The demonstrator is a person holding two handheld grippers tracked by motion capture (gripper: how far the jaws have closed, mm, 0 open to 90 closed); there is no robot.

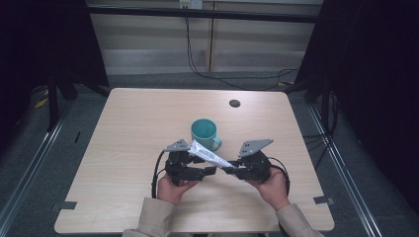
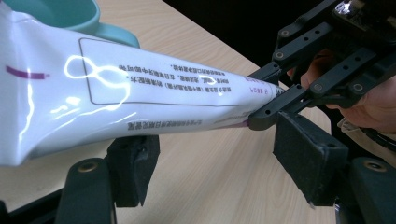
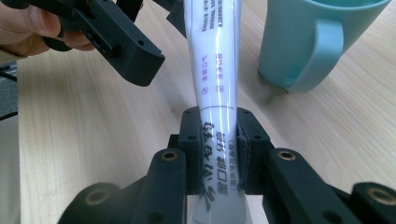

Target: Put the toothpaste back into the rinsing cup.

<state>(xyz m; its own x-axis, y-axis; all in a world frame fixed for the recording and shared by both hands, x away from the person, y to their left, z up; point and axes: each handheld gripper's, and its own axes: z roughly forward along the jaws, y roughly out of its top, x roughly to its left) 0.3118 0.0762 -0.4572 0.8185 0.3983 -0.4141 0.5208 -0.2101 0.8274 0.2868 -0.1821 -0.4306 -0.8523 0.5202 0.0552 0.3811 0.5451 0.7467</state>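
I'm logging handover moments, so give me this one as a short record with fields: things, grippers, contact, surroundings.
things: white tube with printed text; teal mug, upright; table
right gripper: shut on the tube's end
left gripper: open, one jaw on each side of the tube, not clamping it
tube position: held above the table, spanning between the two grippers, its other end toward the mug
mug: stands on the table just beyond the grippers, handle toward the right gripper
hands: one on each gripper

Both black two-jaw grippers, the left gripper (image 1: pixel 210 170) and the right gripper (image 1: pixel 228 169), carry grey three-cornered plates above the fingers. Brass-ringed screw holes dot their linkage arms, black cables trail behind, and beige sleeves (image 1: pixel 153 217) cover the forearms.
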